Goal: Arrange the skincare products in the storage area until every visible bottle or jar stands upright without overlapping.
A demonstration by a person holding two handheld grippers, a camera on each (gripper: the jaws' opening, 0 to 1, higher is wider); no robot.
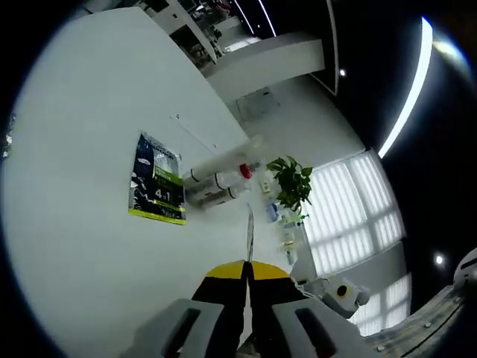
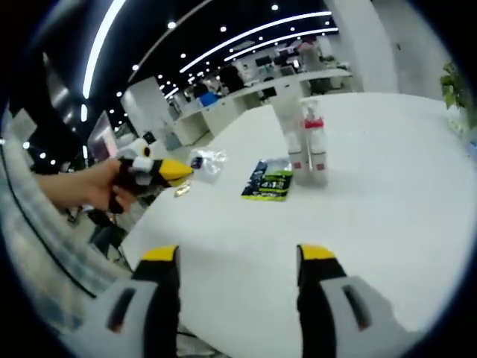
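Bottles (image 2: 308, 149) stand upright mid-table (image 2: 387, 194); my right gripper (image 2: 238, 257) jaws apart, left gripper (image 1: 247, 272) jaws together and empty, so I approach slowly.

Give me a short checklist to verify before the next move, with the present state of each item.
1. Bottles upright on the table: ok, they stand side by side.
2. Bottles touching or apart: cannot tell.
3. Packet lies flat beside the bottles, not under them: ok.
4. Right gripper open and holding nothing: ok.
5. Left gripper open for a grasp: not ok, jaws closed together.
6. Left gripper away from the bottles: ok, held off the table edge.
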